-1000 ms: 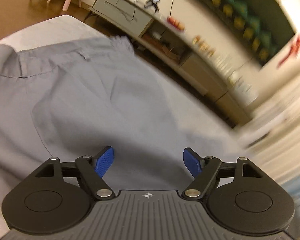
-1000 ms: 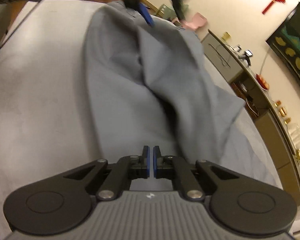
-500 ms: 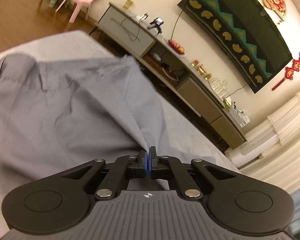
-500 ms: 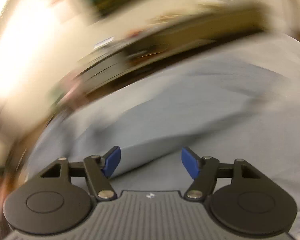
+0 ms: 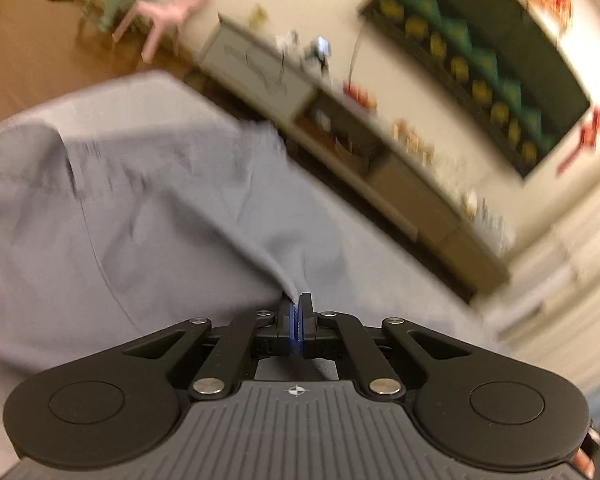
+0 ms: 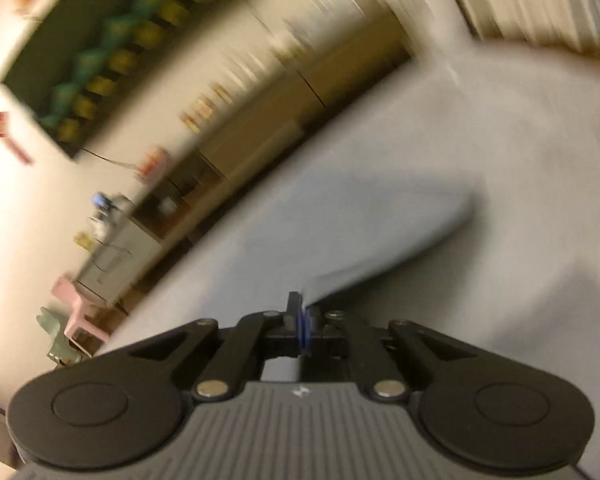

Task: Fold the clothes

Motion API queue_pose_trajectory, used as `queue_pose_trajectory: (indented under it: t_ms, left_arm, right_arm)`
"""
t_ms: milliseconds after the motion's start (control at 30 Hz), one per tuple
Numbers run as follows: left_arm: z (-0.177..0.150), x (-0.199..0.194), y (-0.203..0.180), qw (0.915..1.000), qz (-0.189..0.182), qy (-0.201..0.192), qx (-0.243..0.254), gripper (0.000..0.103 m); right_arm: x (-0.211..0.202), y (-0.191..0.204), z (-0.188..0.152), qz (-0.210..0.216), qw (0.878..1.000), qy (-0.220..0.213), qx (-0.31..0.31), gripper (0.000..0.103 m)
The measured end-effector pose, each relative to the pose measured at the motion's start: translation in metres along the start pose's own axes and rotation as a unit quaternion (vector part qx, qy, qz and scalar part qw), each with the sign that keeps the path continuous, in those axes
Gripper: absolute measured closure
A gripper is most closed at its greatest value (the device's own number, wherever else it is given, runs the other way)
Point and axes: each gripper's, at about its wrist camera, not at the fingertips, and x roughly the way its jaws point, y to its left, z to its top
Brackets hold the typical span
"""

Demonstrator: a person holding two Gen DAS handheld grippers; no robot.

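Note:
A grey-blue garment (image 5: pixel 148 216) lies spread over a pale grey bed (image 5: pixel 132 92). In the left wrist view my left gripper (image 5: pixel 297 308) is shut on a pulled-up edge of the garment, which rises in a taut ridge to the blue pads. In the right wrist view the same garment (image 6: pixel 340 224) stretches away as a blurred band, and my right gripper (image 6: pixel 303 316) is shut on its near edge. Both pictures are smeared by motion.
A long low cabinet (image 5: pixel 340 128) with small items runs along the wall past the bed's far edge, under a dark green and yellow wall hanging (image 5: pixel 480 52). Pink and green small chairs (image 5: pixel 160 12) stand on the wooden floor. Pale curtains (image 6: pixel 520 4) hang at the far right.
My left gripper closed on the garment's edge and lifted it a little. My right gripper swung and rolled far over, opened, then closed on another edge of the garment.

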Motion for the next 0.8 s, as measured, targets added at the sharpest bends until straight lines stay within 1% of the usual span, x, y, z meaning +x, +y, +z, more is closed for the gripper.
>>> queue_pose_trajectory:
  t_ms: [33, 67, 100, 133, 200, 233, 267, 300, 333, 367, 400, 433, 467, 500, 533, 567, 600, 633, 700, 733, 767, 800]
  left_arm:
    - [0.003, -0.013, 0.002, 0.9998, -0.005, -0.018, -0.006, 0.103]
    - [0.005, -0.026, 0.005, 0.9994, -0.009, -0.032, -0.010, 0.103]
    - [0.005, -0.035, 0.010, 0.9994, -0.009, -0.034, -0.009, 0.103]
    - [0.003, -0.040, 0.015, 0.9996, -0.004, -0.028, -0.004, 0.103]
    - [-0.003, -0.039, 0.030, 0.9999, 0.014, 0.004, -0.003, 0.103]
    - [-0.007, -0.035, 0.037, 0.9994, 0.026, 0.022, -0.004, 0.103]
    - [-0.012, -0.031, 0.042, 0.9984, 0.042, 0.037, -0.004, 0.103]
    - [-0.016, -0.028, 0.047, 0.9972, 0.056, 0.049, -0.005, 0.103]
    - [-0.018, -0.027, 0.051, 0.9965, 0.064, 0.053, -0.008, 0.103]
    - [-0.018, -0.027, 0.053, 0.9962, 0.066, 0.055, -0.014, 0.103]
    - [-0.018, -0.028, 0.055, 0.9961, 0.068, 0.054, -0.018, 0.103]
    - [-0.018, -0.030, 0.056, 0.9962, 0.069, 0.051, -0.019, 0.103]
    - [-0.017, -0.032, 0.057, 0.9963, 0.069, 0.047, -0.020, 0.103]
    - [-0.017, -0.033, 0.057, 0.9963, 0.071, 0.045, -0.021, 0.103]
    - [-0.018, -0.034, 0.057, 0.9961, 0.073, 0.044, -0.023, 0.103]
    - [-0.019, -0.033, 0.056, 0.9957, 0.077, 0.045, -0.023, 0.103]
    - [-0.020, -0.033, 0.057, 0.9953, 0.083, 0.044, -0.023, 0.103]
    - [-0.022, -0.032, 0.059, 0.9948, 0.089, 0.044, -0.023, 0.103]
    - [-0.023, -0.034, 0.057, 0.9945, 0.094, 0.043, -0.019, 0.103]
    - [-0.024, -0.035, 0.055, 0.9945, 0.094, 0.043, -0.016, 0.103]
    - [-0.024, -0.035, 0.054, 0.9946, 0.093, 0.045, -0.013, 0.103]
    - [-0.024, -0.034, 0.055, 0.9948, 0.088, 0.052, -0.007, 0.103]
  right_arm:
    - [-0.033, 0.022, 0.007, 0.026, 0.999, -0.030, -0.028, 0.102]
    - [-0.065, 0.033, 0.005, 0.030, 0.998, -0.042, -0.045, 0.102]
    - [-0.096, 0.041, 0.001, 0.029, 0.997, -0.050, -0.059, 0.102]
    - [-0.127, 0.050, -0.003, 0.028, 0.995, -0.058, -0.074, 0.102]
    - [-0.170, 0.025, -0.039, 0.000, 0.999, -0.029, -0.028, 0.102]
    - [-0.173, 0.002, -0.062, -0.019, 1.000, 0.004, 0.002, 0.101]
    - [-0.173, -0.023, -0.084, -0.039, 0.998, 0.042, 0.032, 0.101]
    - [-0.169, -0.047, -0.099, -0.046, 0.992, 0.079, 0.089, 0.098]
    - [-0.163, -0.071, -0.113, -0.051, 0.980, 0.116, 0.151, 0.094]
    - [-0.161, -0.083, -0.116, -0.049, 0.975, 0.126, 0.175, 0.092]
    - [-0.160, -0.092, -0.117, -0.046, 0.972, 0.130, 0.192, 0.079]
    - [-0.163, -0.100, -0.114, -0.066, 0.972, 0.111, 0.197, 0.063]
    - [-0.166, -0.106, -0.110, -0.077, 0.971, 0.094, 0.207, 0.058]
    - [-0.167, -0.110, -0.107, -0.073, 0.969, 0.089, 0.219, 0.058]
    - [-0.166, -0.113, -0.104, -0.071, 0.967, 0.086, 0.228, 0.060]
    - [-0.165, -0.115, -0.101, -0.072, 0.967, 0.084, 0.231, 0.065]
    - [-0.157, -0.113, -0.097, -0.074, 0.968, 0.087, 0.222, 0.093]
    - [-0.156, -0.110, -0.098, -0.076, 0.972, 0.082, 0.206, 0.099]
    - [-0.175, -0.080, -0.098, -0.086, 0.986, 0.046, 0.132, 0.100]
    - [-0.186, -0.066, -0.102, -0.099, 0.990, 0.034, 0.090, 0.100]
    - [-0.193, -0.062, -0.108, -0.116, 0.990, 0.032, 0.069, 0.100]
    - [-0.192, -0.069, -0.117, -0.137, 0.987, 0.051, 0.070, 0.099]
